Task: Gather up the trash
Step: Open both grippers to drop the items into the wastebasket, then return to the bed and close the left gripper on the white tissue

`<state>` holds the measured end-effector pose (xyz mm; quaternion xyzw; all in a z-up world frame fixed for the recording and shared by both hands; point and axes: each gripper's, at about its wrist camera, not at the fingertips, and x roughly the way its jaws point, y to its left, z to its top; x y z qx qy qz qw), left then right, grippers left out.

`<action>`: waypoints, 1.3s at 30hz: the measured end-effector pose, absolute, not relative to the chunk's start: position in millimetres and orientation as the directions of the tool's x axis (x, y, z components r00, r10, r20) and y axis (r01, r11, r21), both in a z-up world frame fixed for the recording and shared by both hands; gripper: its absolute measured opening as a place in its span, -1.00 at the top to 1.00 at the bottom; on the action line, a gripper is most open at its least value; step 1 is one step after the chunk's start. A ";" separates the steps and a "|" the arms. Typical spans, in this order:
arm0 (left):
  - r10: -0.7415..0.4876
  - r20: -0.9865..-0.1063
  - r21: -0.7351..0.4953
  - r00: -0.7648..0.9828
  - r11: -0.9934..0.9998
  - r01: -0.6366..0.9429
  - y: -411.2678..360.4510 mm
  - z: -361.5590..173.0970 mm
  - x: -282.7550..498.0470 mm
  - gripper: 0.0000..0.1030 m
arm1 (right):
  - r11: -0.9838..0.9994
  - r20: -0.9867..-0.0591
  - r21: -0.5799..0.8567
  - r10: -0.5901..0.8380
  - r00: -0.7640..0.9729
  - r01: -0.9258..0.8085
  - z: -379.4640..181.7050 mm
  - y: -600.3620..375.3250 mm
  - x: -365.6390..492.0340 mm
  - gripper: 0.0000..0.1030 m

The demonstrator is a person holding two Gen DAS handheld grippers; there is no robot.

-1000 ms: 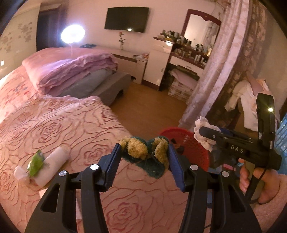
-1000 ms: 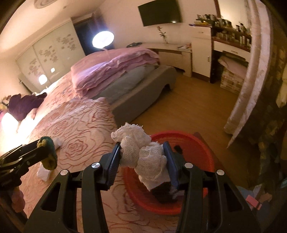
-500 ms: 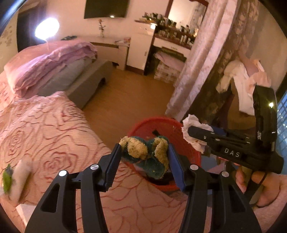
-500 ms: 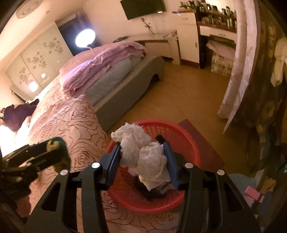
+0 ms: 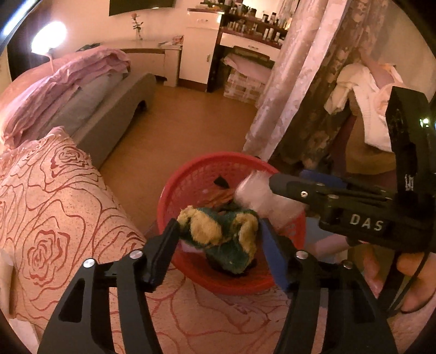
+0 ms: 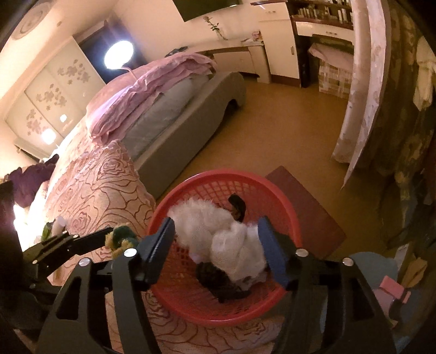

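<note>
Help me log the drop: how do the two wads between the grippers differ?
The green-and-yellow wad is dark and fuzzy; the white wad is pale, netlike and bulkier. The green one sits between the left gripper jaws, the white between the right gripper jaws, motion-blurred. Both jaws just opened over the red basket.

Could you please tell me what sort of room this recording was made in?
Most likely a home bedroom: a bed with a rose-patterned cover, a wall-mounted television and a dressing table crowded with bottles all point that way.
</note>
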<state>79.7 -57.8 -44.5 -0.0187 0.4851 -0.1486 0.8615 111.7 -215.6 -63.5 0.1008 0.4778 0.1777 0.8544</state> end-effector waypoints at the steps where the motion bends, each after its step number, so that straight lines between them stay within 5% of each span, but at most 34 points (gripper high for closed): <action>1: -0.271 -0.830 -0.174 0.488 0.956 0.236 -57.2 -44.5 79.9 -0.22 | 0.916 -0.780 0.343 0.401 0.480 -0.208 -63.6 -216.0 111.4 -0.26; 9: -0.252 -0.826 -0.165 0.503 0.963 0.212 -51.4 -41.5 74.1 -0.42 | 0.918 -0.771 0.339 0.397 0.498 -0.206 -57.7 -217.7 106.3 -0.30; 39: -0.042 -0.770 -0.118 0.637 0.990 -0.076 51.6 -3.8 -1.3 -0.46 | 0.874 -0.764 0.255 0.445 0.468 -0.414 -41.4 -133.7 53.4 -0.33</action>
